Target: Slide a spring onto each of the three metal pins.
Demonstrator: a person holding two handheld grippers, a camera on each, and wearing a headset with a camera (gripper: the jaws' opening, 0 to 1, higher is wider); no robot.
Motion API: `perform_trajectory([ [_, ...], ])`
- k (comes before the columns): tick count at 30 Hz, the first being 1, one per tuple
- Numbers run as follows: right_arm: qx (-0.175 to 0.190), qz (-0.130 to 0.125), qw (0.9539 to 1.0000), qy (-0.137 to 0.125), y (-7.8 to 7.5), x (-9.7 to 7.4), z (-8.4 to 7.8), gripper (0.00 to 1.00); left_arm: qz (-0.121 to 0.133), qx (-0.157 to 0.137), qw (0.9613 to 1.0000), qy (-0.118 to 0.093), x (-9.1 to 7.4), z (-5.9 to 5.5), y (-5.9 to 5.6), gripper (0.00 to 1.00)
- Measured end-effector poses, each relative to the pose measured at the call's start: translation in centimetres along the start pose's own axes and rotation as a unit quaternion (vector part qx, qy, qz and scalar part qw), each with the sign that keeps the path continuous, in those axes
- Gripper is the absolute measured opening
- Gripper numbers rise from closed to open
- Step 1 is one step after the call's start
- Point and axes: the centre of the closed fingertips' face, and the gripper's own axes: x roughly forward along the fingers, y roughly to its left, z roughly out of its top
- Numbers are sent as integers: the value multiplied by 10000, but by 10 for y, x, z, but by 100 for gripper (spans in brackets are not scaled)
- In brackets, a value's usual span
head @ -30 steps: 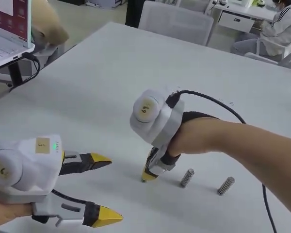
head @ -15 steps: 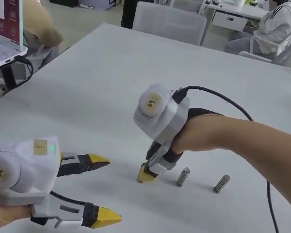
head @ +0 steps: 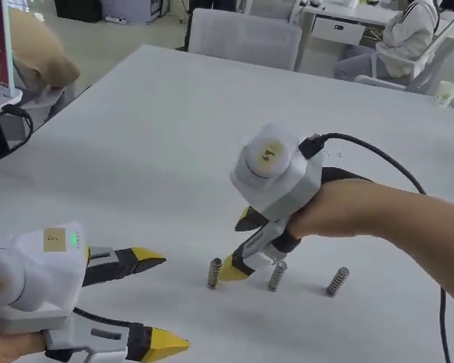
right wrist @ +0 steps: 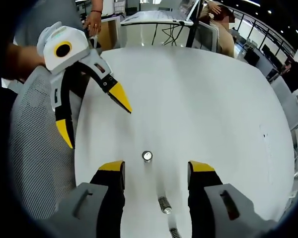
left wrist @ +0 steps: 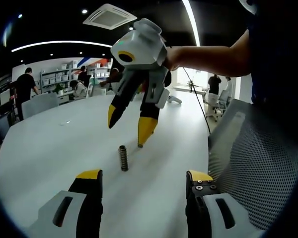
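Step in hand: judged to be the end of the third fitting; three springs stand on the worktop (head: 159,128), and nothing is held by either tongs.

The right tongs (head: 237,246) are angled down with their jaws apart; the first spring (head: 214,273) stands just off the lower yellow tip, on the side toward the left tongs (head: 163,301). In the right gripper view this spring is seen end-on, ahead of the tips and between the two jaws. The second spring (head: 277,276) stands close behind that same tip; the third spring (head: 337,281) stands further out, beyond the second and away from the left tongs. The left tongs are held low with their jaws wide apart, well clear of all three springs.

Long axis: each spring stands roughly vertical on the worktop, open end up; the pins themselves cannot be made out inside the coils.

Next move, as judged: the right tongs are to be lifted clear without brushing the first spring; seating on each pin is then to be checked.
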Motion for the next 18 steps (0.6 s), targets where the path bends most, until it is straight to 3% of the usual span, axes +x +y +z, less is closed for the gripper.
perform_trajectory([
  [8,368,-385,9975,-469,-18,-25,-9,61,-11,0,10000,-15,4,4,3,64],
  [18,775,-874,9878,-1028,-30,-61,-28,72,4,-24,10000,-23,6,7,2,65],
])
